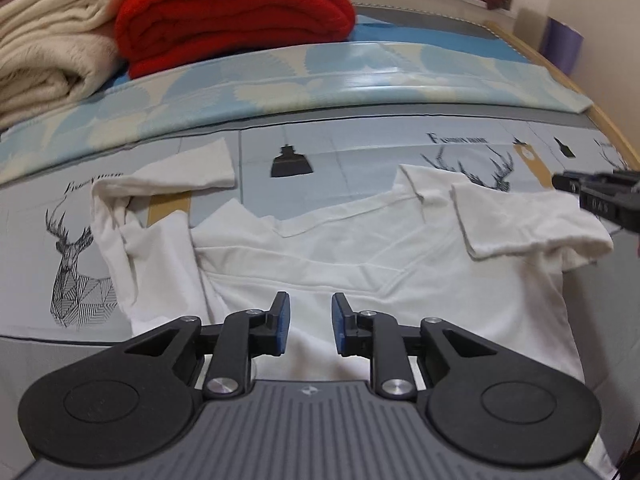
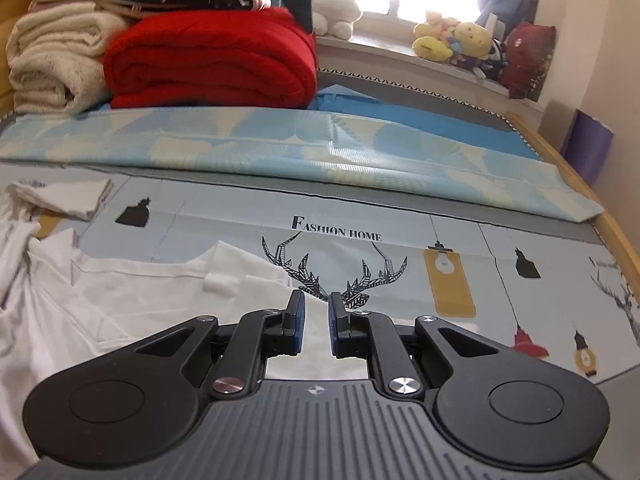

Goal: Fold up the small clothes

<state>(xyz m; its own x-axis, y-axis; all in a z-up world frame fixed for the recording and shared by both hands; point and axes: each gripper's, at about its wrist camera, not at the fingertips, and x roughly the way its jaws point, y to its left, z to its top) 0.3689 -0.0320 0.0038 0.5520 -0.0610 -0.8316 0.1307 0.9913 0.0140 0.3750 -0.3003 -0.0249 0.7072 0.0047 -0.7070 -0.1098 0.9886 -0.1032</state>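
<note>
Left tool [image 1: 306, 322] over white shirt [image 1: 360, 256]

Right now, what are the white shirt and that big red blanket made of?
The white shirt looks like thin cotton knit: matte, with soft wrinkles and limp sleeves. The red blanket looks like thick fleece or plush: fuzzy, no shine, folded in puffy rolls. Neither can be told for certain from pictures.

Both cams sit right behind their own claws, low over the bed, looking forward toward the far window side. The left gripper [image 1: 306, 320] view has the white shirt [image 1: 360, 264] close ahead. The right gripper [image 2: 316, 320] view sits further right, with the shirt [image 2: 120, 300] to its left. Both catch the red blanket [image 1: 236, 12] far ahead.
</note>
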